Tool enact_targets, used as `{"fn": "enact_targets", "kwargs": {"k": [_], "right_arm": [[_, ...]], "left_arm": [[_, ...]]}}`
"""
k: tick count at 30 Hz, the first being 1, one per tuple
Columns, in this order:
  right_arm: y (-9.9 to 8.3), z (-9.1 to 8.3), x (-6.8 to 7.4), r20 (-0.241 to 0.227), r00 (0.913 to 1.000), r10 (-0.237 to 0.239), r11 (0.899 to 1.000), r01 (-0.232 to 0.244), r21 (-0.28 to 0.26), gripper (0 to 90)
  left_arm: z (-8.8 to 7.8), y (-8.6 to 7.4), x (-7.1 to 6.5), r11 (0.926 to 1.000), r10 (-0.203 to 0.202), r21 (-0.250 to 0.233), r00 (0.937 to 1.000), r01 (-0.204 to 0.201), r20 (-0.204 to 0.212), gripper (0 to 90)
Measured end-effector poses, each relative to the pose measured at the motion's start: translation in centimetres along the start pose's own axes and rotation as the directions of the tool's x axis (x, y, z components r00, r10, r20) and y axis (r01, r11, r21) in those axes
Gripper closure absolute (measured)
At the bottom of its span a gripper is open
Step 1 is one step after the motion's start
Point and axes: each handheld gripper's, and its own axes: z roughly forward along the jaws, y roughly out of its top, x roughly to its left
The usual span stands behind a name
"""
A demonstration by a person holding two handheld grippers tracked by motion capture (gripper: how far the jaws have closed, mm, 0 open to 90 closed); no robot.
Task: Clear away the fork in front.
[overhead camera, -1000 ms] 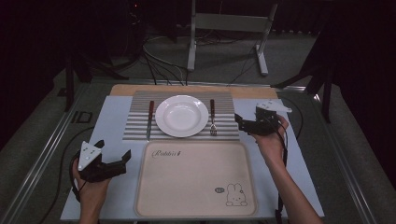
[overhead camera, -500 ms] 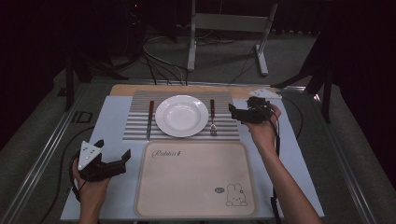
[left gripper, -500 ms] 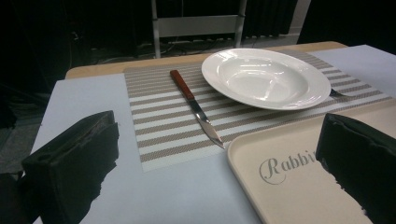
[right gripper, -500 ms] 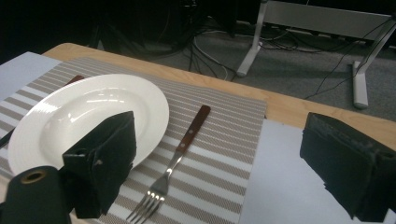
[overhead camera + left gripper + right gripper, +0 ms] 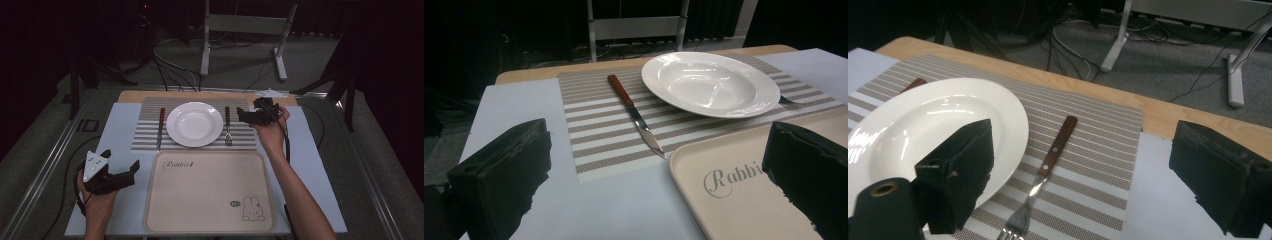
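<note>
A dark room rings my pale blue desk (image 5: 120, 131). My right gripper (image 5: 248, 115) hovers with jaws spread and empty just beside the one wooden-handled steel fork (image 5: 227, 125), which lies on the striped woven placemat (image 5: 148, 129) right of the single round white ceramic plate (image 5: 194, 123). My left gripper (image 5: 120, 171), jaws parted, rests low beside the beige rectangular plastic tray (image 5: 210, 192). One wooden-handled knife (image 5: 160, 128) lies left of the plate.
</note>
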Motion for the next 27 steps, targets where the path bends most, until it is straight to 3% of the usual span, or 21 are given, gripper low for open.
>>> {"fn": "enact_targets", "kwargs": {"k": [6,18,27], "right_arm": [[-0.2,2.4,0.6,-0.008,0.9999,-0.014,0.999,0.014,0.029,10.8],[-0.6,6.0,1.2,-0.007,1.0000,0.004,0.997,-0.004,0.075,10.8],[-2.0,8.5,0.9,0.010,0.9995,0.029,0.986,-0.030,0.166,14.6]], "left_arm": [[0.0,0.0,0.0,1.0000,0.001,0.000,1.0000,-0.001,0.001,0.0],[-0.1,-0.1,0.1,0.9999,-0.010,-0.008,0.9999,0.010,0.002,0.0],[-0.2,-0.1,0.3,0.9996,-0.024,-0.014,0.9997,0.025,0.008,0.0]]}}
